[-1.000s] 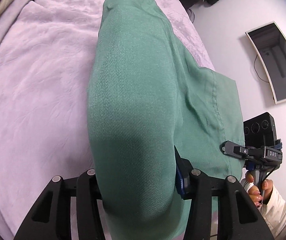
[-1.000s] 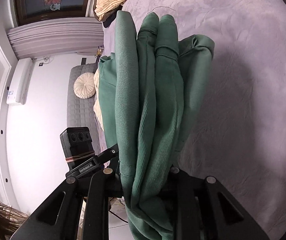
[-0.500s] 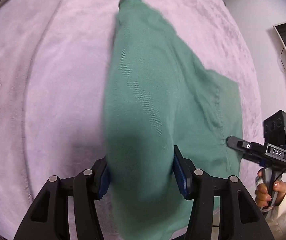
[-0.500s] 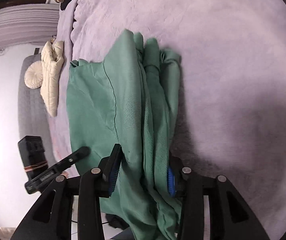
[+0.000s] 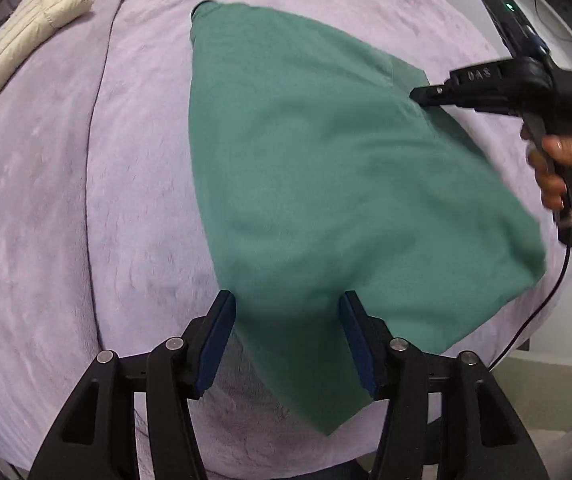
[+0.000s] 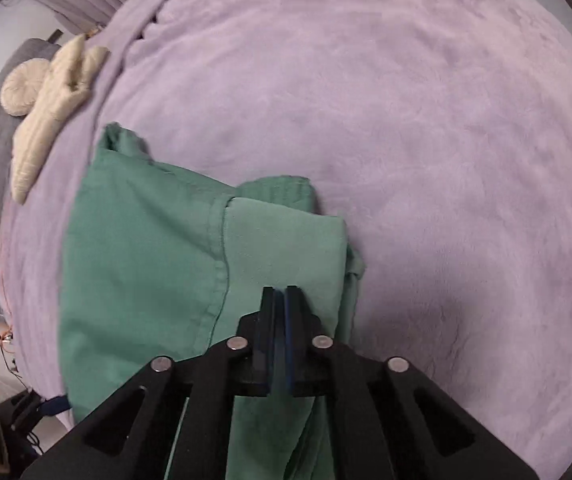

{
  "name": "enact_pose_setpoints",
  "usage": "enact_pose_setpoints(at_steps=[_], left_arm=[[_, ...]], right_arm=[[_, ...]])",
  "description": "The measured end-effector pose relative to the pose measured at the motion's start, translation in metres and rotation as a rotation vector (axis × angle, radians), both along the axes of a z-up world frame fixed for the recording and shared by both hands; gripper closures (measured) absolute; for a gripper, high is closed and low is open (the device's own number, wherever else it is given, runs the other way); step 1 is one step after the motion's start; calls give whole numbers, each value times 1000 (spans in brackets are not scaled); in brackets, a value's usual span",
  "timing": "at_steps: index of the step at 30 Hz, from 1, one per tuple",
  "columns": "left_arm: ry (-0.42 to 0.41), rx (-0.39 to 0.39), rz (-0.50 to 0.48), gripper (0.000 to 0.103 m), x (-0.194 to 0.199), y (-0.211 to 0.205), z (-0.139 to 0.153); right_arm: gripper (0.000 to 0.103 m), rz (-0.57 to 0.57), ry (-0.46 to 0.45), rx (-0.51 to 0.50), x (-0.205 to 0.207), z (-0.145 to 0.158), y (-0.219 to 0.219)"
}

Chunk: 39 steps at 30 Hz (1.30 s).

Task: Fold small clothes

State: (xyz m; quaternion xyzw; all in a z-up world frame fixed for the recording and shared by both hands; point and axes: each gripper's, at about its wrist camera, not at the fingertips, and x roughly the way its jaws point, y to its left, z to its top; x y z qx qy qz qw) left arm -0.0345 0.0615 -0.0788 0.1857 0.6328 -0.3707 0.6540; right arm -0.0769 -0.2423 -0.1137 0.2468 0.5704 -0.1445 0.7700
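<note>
Green garment (image 5: pixel 325 184) lies on the lilac blanket (image 5: pixel 66 220) covering the bed, spread mostly flat, folded over on itself; looks like trousers or shorts, can't confirm which. Fabric is motion-blurred in the left wrist view.

Left gripper (image 5: pixel 287 304): jaws spread wide. The near end of the garment sits in the gap between them; blue pads (image 5: pixel 218 336) are apart from each other and not pinching. Cloth edge touches or nearly touches the left pad, can't tell which. A pointed corner of the garment hangs down below the jaws toward the camera.

Right gripper (image 6: pixel 280 292): jaws closed, pads together with only a thin blue line showing between them. Can't tell if any fabric is caught in there; the tips sit right over a folded lighter-green layer with a stitched seam running just left of them. In the left wrist view the same gripper comes in from the right, its tip touching or just over the garment's far right edge, held by a hand (image 5: pixel 557 172) on the grip, cable trailing down.

Other stuff: cream quilted jacket (image 5: pixel 26 32) at the blanket's far left edge, well apart from the garment. Round cream cushion (image 6: pixel 20 88) beside the jacket against a grey quilted surface.
</note>
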Motion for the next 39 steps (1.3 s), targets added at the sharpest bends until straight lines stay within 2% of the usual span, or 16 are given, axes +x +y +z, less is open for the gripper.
enact_pose_setpoints(at_steps=[1, 3, 7, 9, 13, 16, 18, 20, 23, 32, 39], left_arm=[[42, -5, 20, 37, -1, 8, -6], [84, -10, 68, 37, 0, 20, -8], [42, 7, 61, 37, 2, 24, 8], [19, 1, 67, 37, 6, 24, 18], [1, 1, 69, 37, 13, 23, 27], [-6, 30, 67, 37, 15, 27, 28], [-15, 30, 71, 37, 16, 28, 31], [-24, 28, 74, 37, 15, 30, 38], [-49, 27, 73, 37, 16, 32, 44], [-99, 17, 86, 37, 22, 30, 59], [-67, 1, 88, 37, 23, 28, 60]], right_arm=[[103, -27, -5, 39, -2, -6, -9], [103, -53, -33, 77, -6, 2, -14], [99, -30, -31, 40, -27, 35, -1], [99, -20, -49, 58, -44, 57, 15], [99, 28, -76, 114, -74, 78, 60], [99, 66, -32, 152, -102, 69, 91], [99, 68, 51, 130, -121, 49, 103], [99, 8, 142, 126, -139, 28, 101], [99, -84, 145, 170, -157, 25, 90], [99, -103, 56, 81, -155, 79, 93], [99, -104, 34, 33, -132, 99, 115]])
